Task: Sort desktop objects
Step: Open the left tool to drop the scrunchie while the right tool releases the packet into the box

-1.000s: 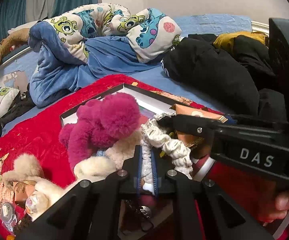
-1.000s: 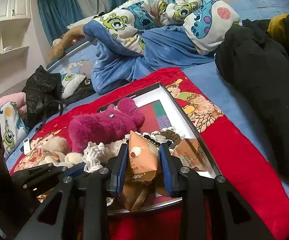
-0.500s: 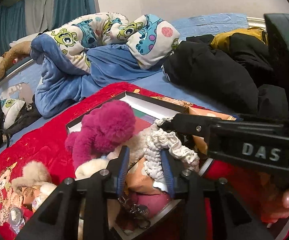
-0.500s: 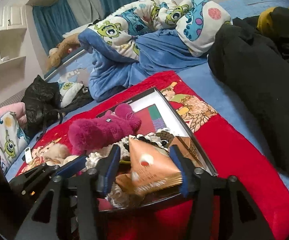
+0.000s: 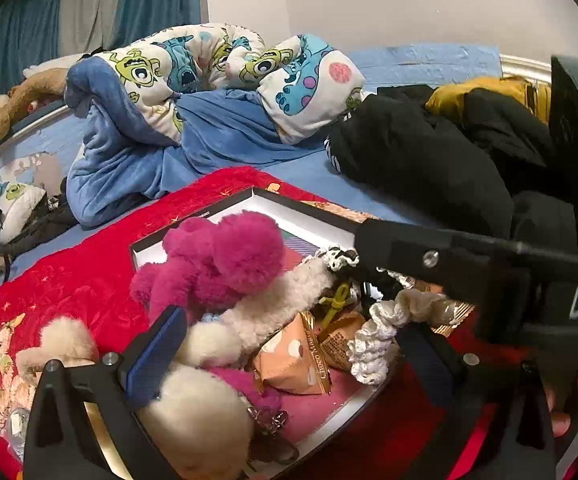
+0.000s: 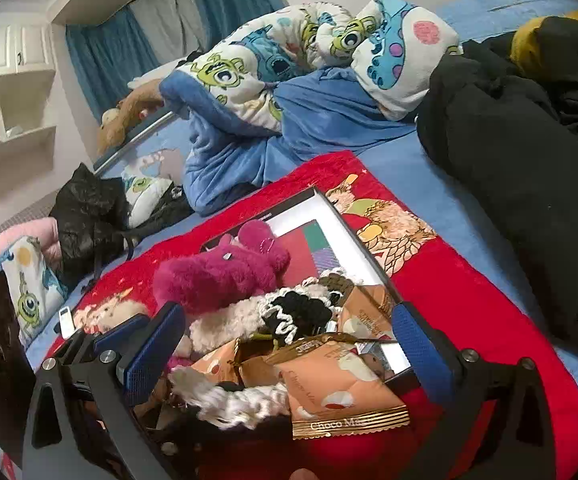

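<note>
Pink plush (image 6: 225,276), snack packet (image 6: 341,392) piled in tray (image 6: 353,232)

One magenta plush toy (image 6: 225,276), one black-rimmed tray (image 6: 363,252), three orange snack packets (image 6: 341,396), two grippers (image 6: 285,354).

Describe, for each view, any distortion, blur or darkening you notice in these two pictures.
Left wrist view: fisheye bends the bed edge, black vignette fills the corners, and the cream plush toy nearest the lens looks soft. Right wrist view: same curved distortion and dark corners; the white scrunchie is smeared, while the snack packet stays readable.
</note>
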The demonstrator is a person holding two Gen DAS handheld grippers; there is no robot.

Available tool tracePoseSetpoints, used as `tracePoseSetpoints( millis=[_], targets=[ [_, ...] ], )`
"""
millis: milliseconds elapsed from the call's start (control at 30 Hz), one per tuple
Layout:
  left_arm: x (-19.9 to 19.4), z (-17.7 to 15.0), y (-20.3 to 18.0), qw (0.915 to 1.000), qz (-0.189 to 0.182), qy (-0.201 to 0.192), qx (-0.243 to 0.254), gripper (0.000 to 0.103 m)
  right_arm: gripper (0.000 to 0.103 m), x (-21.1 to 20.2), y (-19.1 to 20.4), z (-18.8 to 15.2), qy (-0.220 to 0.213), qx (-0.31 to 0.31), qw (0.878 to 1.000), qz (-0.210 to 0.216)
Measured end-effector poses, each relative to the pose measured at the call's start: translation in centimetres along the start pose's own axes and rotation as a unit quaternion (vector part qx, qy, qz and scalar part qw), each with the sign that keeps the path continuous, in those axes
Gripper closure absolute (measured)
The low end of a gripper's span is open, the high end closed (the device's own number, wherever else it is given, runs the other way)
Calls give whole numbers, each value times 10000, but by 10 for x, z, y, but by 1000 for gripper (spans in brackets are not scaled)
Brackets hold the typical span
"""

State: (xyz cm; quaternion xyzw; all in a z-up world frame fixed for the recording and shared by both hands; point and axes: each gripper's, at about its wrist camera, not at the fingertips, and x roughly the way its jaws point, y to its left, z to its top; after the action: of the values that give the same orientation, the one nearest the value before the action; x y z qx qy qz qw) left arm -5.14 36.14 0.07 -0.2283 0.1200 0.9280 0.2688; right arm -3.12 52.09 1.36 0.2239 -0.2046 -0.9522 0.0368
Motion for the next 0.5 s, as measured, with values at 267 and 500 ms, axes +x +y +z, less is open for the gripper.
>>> tracePoseSetpoints(
  millis=[267,500],
  targets=[
    [-22,10,20,9995,-46,-141,-271,0,0,-19,2,11,-216,207,9995,90],
    [-24,14,26,9991,275,13,-312,0,0,-34,16,18,-385,344,9986,137]
  ],
)
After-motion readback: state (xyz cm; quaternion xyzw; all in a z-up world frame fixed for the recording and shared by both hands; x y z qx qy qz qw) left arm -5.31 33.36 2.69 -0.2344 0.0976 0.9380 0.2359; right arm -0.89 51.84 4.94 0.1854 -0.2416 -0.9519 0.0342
